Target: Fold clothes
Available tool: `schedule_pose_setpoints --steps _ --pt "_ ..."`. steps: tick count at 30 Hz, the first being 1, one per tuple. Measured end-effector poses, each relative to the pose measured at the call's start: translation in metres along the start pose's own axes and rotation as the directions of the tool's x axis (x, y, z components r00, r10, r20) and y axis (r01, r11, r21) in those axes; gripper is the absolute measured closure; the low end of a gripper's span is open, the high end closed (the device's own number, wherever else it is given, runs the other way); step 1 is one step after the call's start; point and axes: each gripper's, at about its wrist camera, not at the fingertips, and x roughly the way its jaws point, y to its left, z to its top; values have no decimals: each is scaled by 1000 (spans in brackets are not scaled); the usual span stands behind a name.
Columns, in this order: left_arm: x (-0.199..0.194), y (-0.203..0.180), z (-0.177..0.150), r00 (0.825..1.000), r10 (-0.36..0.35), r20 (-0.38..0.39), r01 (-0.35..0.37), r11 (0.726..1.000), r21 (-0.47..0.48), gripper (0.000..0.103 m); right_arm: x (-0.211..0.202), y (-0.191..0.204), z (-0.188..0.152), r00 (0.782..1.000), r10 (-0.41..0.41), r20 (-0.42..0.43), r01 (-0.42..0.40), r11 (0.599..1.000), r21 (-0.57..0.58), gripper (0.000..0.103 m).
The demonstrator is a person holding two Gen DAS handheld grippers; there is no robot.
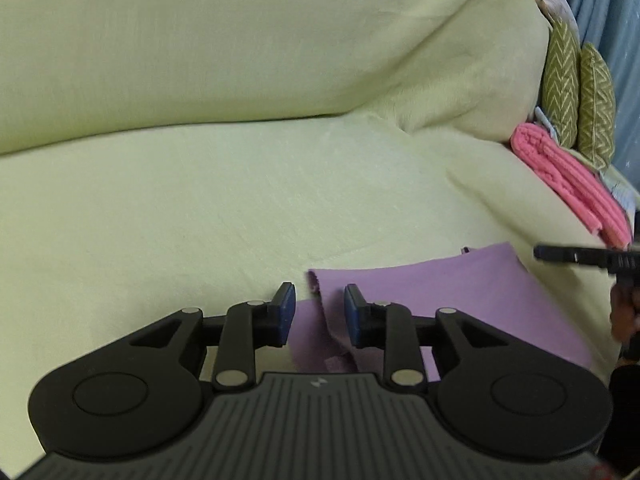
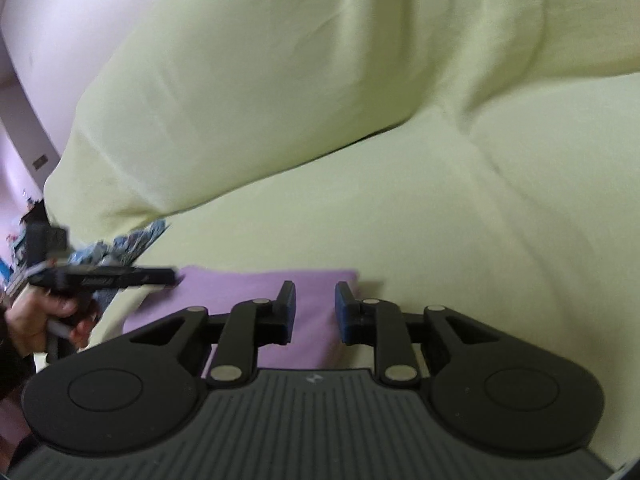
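With the flat, folded lilac cotton cloth (image 1: pixel 460 304) lying near the front edge of the pale green sofa seat (image 1: pixel 200 208), my left tongs (image 1: pixel 320 312) and right tongs (image 2: pixel 315 310) stand spread, seemingly just released; next, set it aside.

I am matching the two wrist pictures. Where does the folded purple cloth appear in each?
Left wrist view: the folded purple cloth lies lower right, on the pale green sofa cover.
Right wrist view: the cloth lies lower centre-left.
Shared landmark: the pale green sofa cover.
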Motion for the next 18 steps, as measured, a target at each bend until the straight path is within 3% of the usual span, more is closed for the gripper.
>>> schedule_pose_setpoints --steps 5,7,13,16,18 --pt "15 7 3 998 -57 -4 56 997 -45 76 10 -5 -5 999 -31 -20 32 999 22 83" --pt "19 5 4 998 -64 -9 64 997 -40 100 14 -9 -7 999 -40 -30 41 999 33 83" --pt "-25 -30 -2 987 80 141 -93 992 88 100 12 -5 -8 999 -37 -20 37 999 17 83" --pt "-10 -22 -13 989 134 61 -138 987 79 99 19 -4 -8 997 -67 -32 67 998 7 83" --pt "-2 -15 -18 991 119 54 -121 992 40 97 15 2 -5 997 -73 2 73 997 11 83"
